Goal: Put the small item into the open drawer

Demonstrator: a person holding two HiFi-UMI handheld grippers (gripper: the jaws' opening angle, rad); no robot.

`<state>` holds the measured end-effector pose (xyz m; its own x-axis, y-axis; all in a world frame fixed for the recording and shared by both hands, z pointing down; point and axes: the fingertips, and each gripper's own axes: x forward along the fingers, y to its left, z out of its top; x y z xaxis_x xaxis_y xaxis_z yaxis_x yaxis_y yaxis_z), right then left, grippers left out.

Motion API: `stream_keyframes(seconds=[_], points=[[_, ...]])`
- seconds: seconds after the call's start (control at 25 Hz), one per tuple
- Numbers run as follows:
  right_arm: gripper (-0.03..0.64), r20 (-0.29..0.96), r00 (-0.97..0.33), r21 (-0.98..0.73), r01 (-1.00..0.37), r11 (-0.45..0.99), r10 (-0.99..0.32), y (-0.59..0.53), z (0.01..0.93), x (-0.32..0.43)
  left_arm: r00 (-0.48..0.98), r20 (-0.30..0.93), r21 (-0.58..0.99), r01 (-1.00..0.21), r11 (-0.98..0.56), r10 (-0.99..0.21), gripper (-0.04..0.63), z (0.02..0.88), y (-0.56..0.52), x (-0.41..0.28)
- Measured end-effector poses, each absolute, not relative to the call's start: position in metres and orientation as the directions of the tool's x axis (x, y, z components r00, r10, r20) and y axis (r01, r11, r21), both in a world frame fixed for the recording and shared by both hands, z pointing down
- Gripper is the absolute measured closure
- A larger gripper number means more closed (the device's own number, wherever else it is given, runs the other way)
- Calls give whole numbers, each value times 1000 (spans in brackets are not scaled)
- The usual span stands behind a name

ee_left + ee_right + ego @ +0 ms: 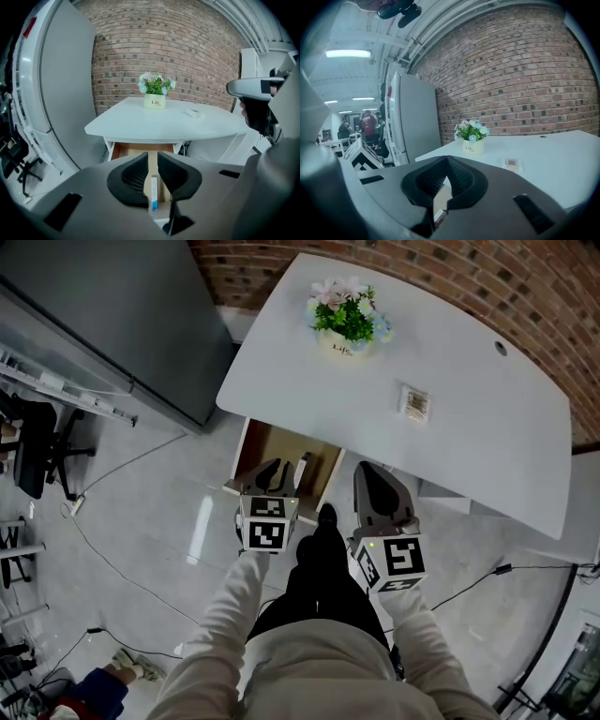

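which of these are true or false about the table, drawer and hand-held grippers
1. The drawer under the table is open. True.
2. The flower pot sits inside the drawer. False: it stands on the table top.
3. The left hand-held gripper grips the small box. False: its jaws stand apart and empty; the box lies in the drawer.
4. The right hand-held gripper has its jaws together. True.
5. A flat packet lies on the table. True.
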<state>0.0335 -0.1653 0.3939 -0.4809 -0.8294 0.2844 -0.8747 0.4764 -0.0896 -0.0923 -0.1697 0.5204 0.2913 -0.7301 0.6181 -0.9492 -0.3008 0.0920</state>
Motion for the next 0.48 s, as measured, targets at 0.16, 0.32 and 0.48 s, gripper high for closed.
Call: stream_keyframes(seconds=[0.16, 0.32, 0.48], points=[[591, 270, -484, -80, -873, 481, -833, -158, 385, 30, 300, 570, 90, -948, -305, -765, 520, 492, -165, -98], [591, 255, -489, -116, -872, 475, -834, -150, 377, 29, 299, 515, 79, -950, -303, -803, 529, 465, -161, -105], [591, 242, -485, -115, -874, 472, -840, -144, 368, 30, 300, 465, 75, -951, -300, -833, 538, 440, -156, -109]])
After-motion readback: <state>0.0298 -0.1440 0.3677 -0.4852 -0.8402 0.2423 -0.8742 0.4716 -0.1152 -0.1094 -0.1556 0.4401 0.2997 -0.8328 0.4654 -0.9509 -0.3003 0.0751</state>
